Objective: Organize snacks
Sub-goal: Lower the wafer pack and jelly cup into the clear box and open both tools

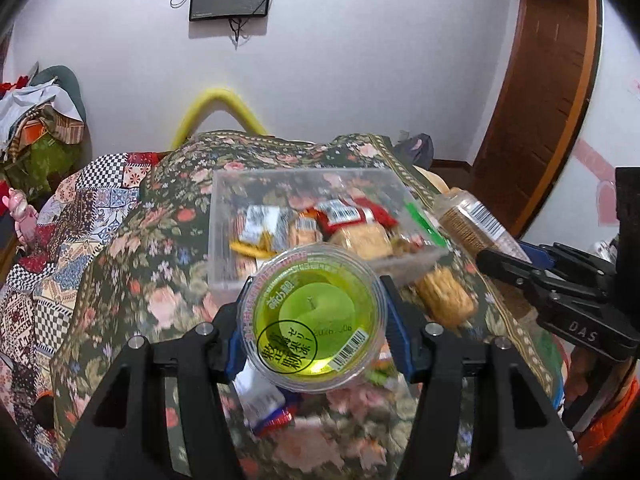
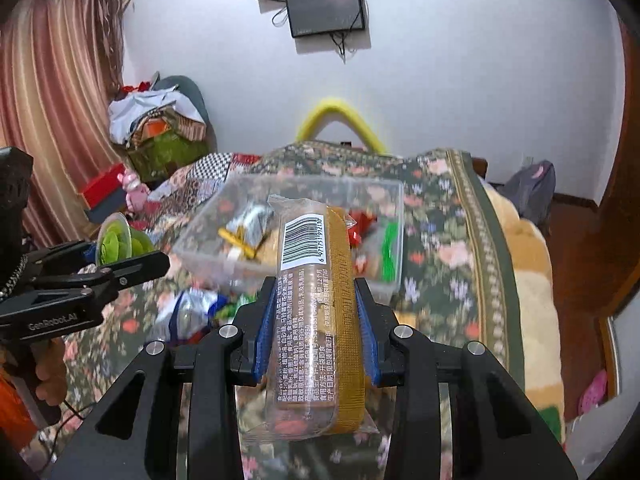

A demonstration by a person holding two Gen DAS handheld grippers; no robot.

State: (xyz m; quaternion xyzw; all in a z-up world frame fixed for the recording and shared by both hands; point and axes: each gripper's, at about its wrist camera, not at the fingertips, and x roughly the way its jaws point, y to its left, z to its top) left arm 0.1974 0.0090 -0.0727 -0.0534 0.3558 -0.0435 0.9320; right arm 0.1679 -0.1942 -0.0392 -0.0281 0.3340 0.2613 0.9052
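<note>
Jaws clamp jelly cup [image 1: 314, 316], cracker pack [image 2: 316, 312]

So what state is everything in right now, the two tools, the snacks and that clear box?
Left tool: shut on the green jelly cup, held above the cloth.
Right tool: shut on the wrapped biscuit pack.
Clear box: open, no lid on, partly filled with snacks.
Loose biscuit packet: lying on the floral cloth outside the box.
</note>
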